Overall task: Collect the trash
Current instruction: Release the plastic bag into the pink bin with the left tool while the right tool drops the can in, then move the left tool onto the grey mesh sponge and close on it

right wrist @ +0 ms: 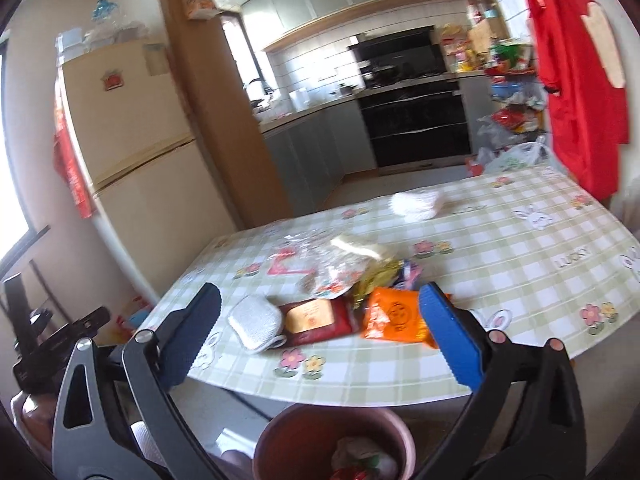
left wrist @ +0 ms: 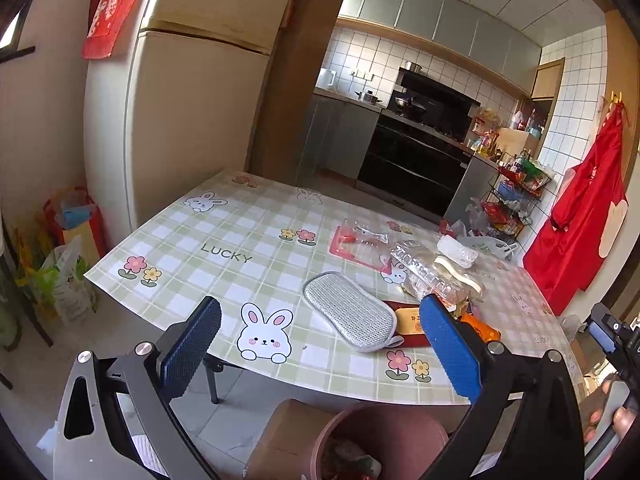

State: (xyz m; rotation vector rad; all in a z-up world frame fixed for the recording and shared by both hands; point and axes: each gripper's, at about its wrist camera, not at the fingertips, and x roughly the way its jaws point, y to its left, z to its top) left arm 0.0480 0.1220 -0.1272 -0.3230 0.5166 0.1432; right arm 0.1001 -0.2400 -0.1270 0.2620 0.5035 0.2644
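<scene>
A: Right wrist view was checked first. The right gripper (right wrist: pixel 320 332) was found with its jaws spread wide and nothing between the pads; it was held above the trash bin (right wrist: pixel 276 432), which stood on the floor just off the near edge of the table (right wrist: pixel 520 280).

B: Was anything noted inside the bin?

A: Some crumpled wrappers (white, red and green) were seen at the bottom, so part of the collecting was judged done.

B: And what was left?

A: Most of it, by the look of the table. An orange packet (right wrist: pixel 394 318), a red packet (right wrist: pixel 318 318), a clear plastic tray (left wrist: pixel 424 268) and a heap of mixed wrappers were recorded near the front edge. A grey scrubbing pad (left wrist: pixel 350 310) lay beside the red packet (whether it counted as trash could not be told). A white crumpled item (right wrist: pixel 416 204) lay further back, well apart from the heap.

B: Left gripper?

A: The left gripper (left wrist: pixel 320 344) was likewise seen wide open and empty, held near the same table edge.
</scene>
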